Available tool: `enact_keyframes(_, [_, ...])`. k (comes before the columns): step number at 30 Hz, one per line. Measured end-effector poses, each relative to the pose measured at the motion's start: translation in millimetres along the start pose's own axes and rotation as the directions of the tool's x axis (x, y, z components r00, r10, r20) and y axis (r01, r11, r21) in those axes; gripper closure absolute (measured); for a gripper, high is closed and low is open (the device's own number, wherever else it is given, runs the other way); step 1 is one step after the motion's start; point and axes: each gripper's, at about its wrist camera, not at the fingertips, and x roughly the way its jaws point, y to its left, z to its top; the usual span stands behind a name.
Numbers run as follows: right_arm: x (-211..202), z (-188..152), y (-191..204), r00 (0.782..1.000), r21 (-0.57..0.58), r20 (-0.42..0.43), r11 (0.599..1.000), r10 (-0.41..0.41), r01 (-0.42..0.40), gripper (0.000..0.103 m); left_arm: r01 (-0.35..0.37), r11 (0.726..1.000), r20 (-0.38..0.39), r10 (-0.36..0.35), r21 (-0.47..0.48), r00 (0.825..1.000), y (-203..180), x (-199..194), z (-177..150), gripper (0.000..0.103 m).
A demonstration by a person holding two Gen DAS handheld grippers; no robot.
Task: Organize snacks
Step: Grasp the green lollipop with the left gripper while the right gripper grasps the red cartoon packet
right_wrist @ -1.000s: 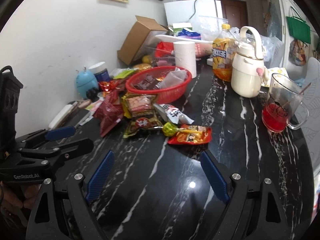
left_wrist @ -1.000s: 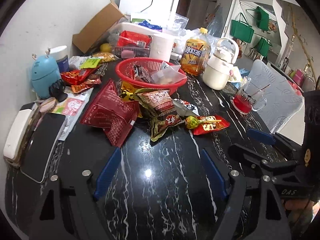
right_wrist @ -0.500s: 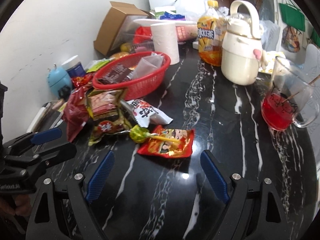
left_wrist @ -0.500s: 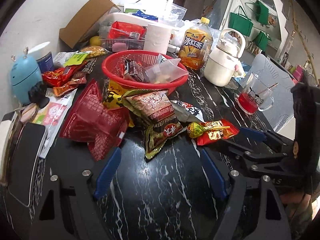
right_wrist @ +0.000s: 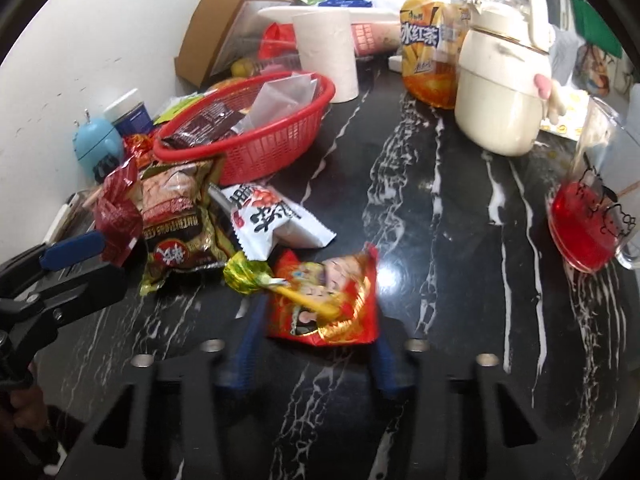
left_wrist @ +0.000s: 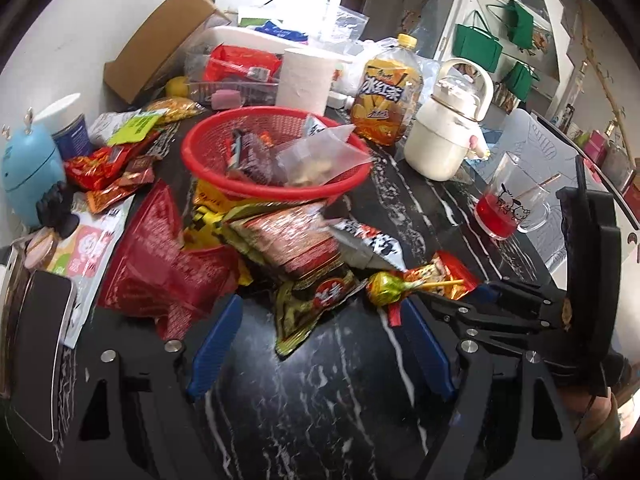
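two glossy crinkled packets (right_wrist: 325,304), mesh basket (left_wrist: 276,152).

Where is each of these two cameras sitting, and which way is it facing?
Left wrist: on the left gripper, facing the snack pile and red basket; its blue fingers show, with the right gripper alongside.
Right wrist: on the right gripper, facing the red packet between its fingers; the left gripper shows at left.
Shared: basket, green lollipop, white kettle, black marble table.
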Motion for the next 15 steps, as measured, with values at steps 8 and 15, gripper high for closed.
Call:
enact_keyframes(8, [-15.4, -6.5, -21.1, 0.999, 0.05, 0.018, 0.998, 0.029, -0.03, 0.07, 0.067, 0.994, 0.003, -0.067, 0.083, 0.998, -31.3, 7.3, 4.0, 0.022])
enact_keyframes(15, [-25.2, -14.5, -48.7, 0.999, 0.111, 0.016, 0.993, 0.029, -0.031, 0.07, 0.084, 0.982, -0.023, -0.081, 0.169, 0.996, -58.4, 24.6, 4.0, 0.04])
